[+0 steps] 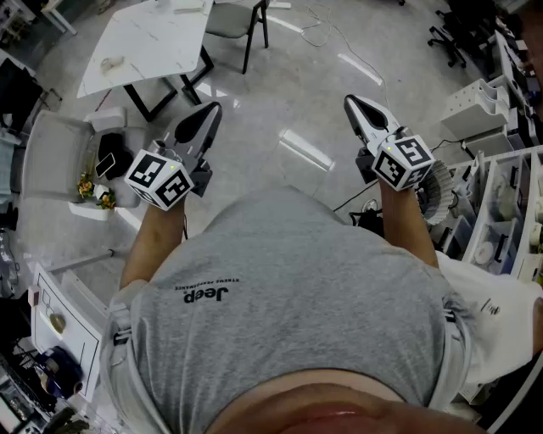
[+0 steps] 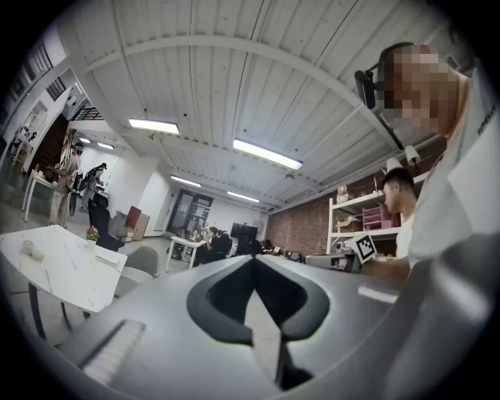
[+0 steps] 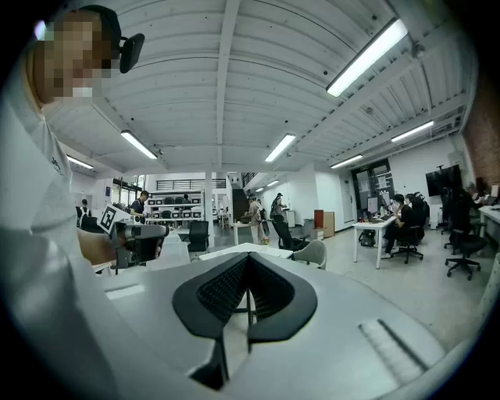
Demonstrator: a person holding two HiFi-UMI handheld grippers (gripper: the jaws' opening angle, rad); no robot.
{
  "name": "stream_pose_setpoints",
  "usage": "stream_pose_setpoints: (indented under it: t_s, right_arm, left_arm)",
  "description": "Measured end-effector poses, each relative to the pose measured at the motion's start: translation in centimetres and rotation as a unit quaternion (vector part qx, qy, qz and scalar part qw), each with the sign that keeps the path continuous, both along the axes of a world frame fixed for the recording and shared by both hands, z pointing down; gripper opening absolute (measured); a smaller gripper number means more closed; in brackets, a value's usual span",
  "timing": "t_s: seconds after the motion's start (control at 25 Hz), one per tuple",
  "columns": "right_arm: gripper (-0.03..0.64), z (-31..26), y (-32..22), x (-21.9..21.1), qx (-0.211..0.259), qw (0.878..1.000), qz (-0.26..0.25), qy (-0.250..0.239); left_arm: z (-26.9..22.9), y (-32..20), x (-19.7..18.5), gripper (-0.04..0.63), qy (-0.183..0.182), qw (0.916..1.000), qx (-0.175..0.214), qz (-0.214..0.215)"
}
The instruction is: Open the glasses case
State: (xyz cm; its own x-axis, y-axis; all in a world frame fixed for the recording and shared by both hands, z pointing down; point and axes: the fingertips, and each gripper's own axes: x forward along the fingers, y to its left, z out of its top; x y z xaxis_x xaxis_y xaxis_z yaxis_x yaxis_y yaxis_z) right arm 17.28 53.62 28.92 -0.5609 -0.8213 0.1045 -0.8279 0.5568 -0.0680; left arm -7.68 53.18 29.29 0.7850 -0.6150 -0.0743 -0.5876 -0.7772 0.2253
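I see no glasses case that I can name for sure. A small pale object lies on the white marble table ahead to the left, and it also shows in the left gripper view. Both grippers are held level in front of the person's chest, over bare floor. My left gripper has its jaws together with nothing between them. My right gripper is also shut and empty. Each gripper's marker cube shows in the other's view, the right one and the left one.
A grey chair stands behind the white table. At the left is a low stand with flowers and a phone. White shelving and bins line the right side. Cables lie on the floor ahead. Several people sit or stand far off in the office.
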Motion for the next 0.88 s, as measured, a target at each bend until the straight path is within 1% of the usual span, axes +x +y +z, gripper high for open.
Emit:
stream_pose_setpoints:
  t_s: [0.36, 0.64, 0.88]
  right_arm:
    - [0.002, -0.5, -0.4, 0.6, 0.001, 1.000, -0.002, 0.004]
    - [0.003, -0.3, -1.3, 1.4, -0.005, 1.000, 0.000, -0.024]
    - [0.003, -0.6, -1.6, 2.5, -0.003, 0.999, -0.011, -0.031]
  left_arm:
    - [-0.3, -0.4, 0.3, 0.034, 0.002, 1.0000, 0.008, -0.004]
    - [-0.1, -0.8, 1.0, 0.034, -0.002, 0.9999, 0.009, -0.003]
    - [-0.3, -1.2, 1.9, 0.032, 0.003, 0.9999, 0.003, -0.014]
